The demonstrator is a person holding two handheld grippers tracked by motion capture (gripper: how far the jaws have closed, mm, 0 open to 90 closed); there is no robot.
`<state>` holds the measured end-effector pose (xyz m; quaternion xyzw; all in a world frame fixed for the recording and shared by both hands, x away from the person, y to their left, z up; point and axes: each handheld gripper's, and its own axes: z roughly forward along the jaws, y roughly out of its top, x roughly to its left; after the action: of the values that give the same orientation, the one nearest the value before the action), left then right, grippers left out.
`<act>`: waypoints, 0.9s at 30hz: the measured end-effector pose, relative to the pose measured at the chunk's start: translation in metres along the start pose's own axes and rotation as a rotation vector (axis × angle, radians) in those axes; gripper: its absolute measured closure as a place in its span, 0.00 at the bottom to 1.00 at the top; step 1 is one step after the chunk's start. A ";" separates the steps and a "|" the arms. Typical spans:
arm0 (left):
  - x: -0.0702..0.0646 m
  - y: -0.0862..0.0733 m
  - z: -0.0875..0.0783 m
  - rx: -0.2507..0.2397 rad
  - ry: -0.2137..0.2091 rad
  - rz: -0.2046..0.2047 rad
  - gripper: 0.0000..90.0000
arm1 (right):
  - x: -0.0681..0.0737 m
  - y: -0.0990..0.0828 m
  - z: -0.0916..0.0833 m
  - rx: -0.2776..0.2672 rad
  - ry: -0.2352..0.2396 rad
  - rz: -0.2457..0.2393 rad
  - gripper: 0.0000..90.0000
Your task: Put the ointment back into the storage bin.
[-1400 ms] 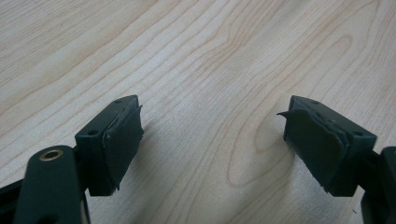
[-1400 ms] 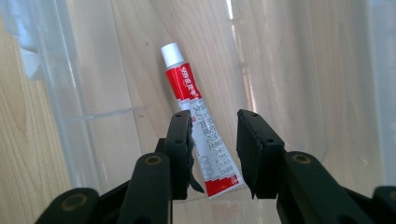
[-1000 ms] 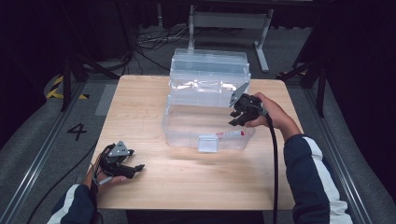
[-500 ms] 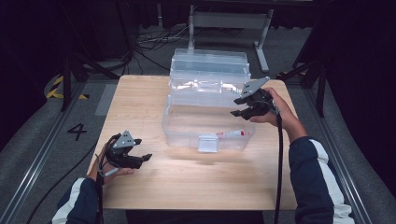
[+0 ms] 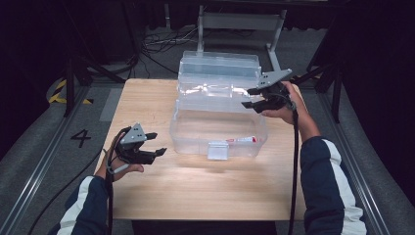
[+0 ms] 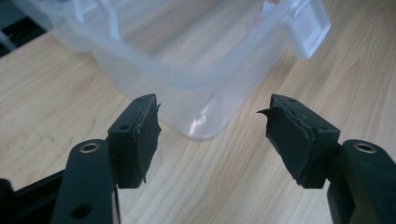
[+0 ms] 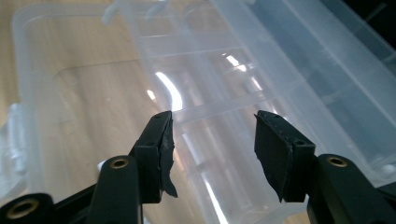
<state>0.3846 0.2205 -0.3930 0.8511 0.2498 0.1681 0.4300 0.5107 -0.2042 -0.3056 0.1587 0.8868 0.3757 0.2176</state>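
Box: a big clear plastic box [image 5: 218, 129] sits in the middle of the wooden table [image 5: 205, 196], lid [image 5: 219, 73] swung open and standing up at the far side of the box
Inside the box: a small tube [image 5: 241, 140] with a red end lies near the box's front wall, on the right side; its print is too small to read
Latch: a clear flap [image 5: 218, 150] hangs on the front wall of the box
Writing: a black "4" [image 5: 80, 137] is marked on the grey floor, far left of the box; black and yellow stripe tape [image 5: 61, 93] lies on the floor further back
Left gripper: the left gripper [image 5: 155, 143] is held in the air just left of the box's front left corner, not touching it; its jaws are apart with nothing between them and have just been closing a bit
Right gripper: the right gripper [image 5: 250, 97] is held up over the box's right rim; its jaws are apart, holding nothing, and have just been opening
Room to move: bare wood lies in front of the box and to its left; the box's right wall is near the table's right edge
Table edges: the lid reaches about to the far edge of the table
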 end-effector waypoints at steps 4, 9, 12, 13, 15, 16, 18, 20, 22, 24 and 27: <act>-0.002 0.015 0.008 -0.023 -0.003 0.026 0.37 | -0.011 0.002 0.004 -0.028 -0.022 0.037 0.52; -0.004 0.026 0.021 -0.022 -0.026 0.042 0.36 | -0.023 0.006 0.009 -0.048 -0.045 0.059 0.51; -0.005 0.031 0.028 -0.020 -0.042 0.046 0.36 | -0.026 0.009 0.012 -0.050 -0.050 0.067 0.51; -0.005 0.032 0.030 -0.016 -0.052 0.049 0.36 | -0.027 0.010 0.014 -0.049 -0.040 0.065 0.51; -0.005 0.034 0.035 -0.005 -0.037 0.057 0.37 | -0.028 0.011 0.017 -0.037 -0.063 0.044 0.51; -0.006 0.036 0.038 0.001 -0.030 0.054 0.38 | -0.029 0.012 0.019 -0.031 -0.058 0.045 0.51; -0.006 0.037 0.041 -0.001 -0.051 0.048 0.40 | -0.033 0.015 0.024 -0.008 -0.069 0.059 0.52; -0.006 0.039 0.045 0.014 -0.058 0.055 0.40 | -0.034 0.018 0.026 -0.014 -0.060 0.062 0.52; -0.006 0.041 0.051 0.018 -0.069 0.058 0.41 | -0.036 0.020 0.029 0.002 -0.074 0.047 0.52; -0.006 0.042 0.055 0.029 -0.074 0.061 0.42 | -0.038 0.021 0.034 0.033 -0.061 0.051 0.51; -0.005 0.042 0.061 0.038 -0.088 0.056 0.44 | -0.043 0.022 0.037 0.050 -0.065 0.064 0.52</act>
<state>0.4228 0.1570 -0.3943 0.8724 0.2101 0.1377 0.4193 0.5687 -0.1860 -0.3014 0.2048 0.8828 0.3546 0.2301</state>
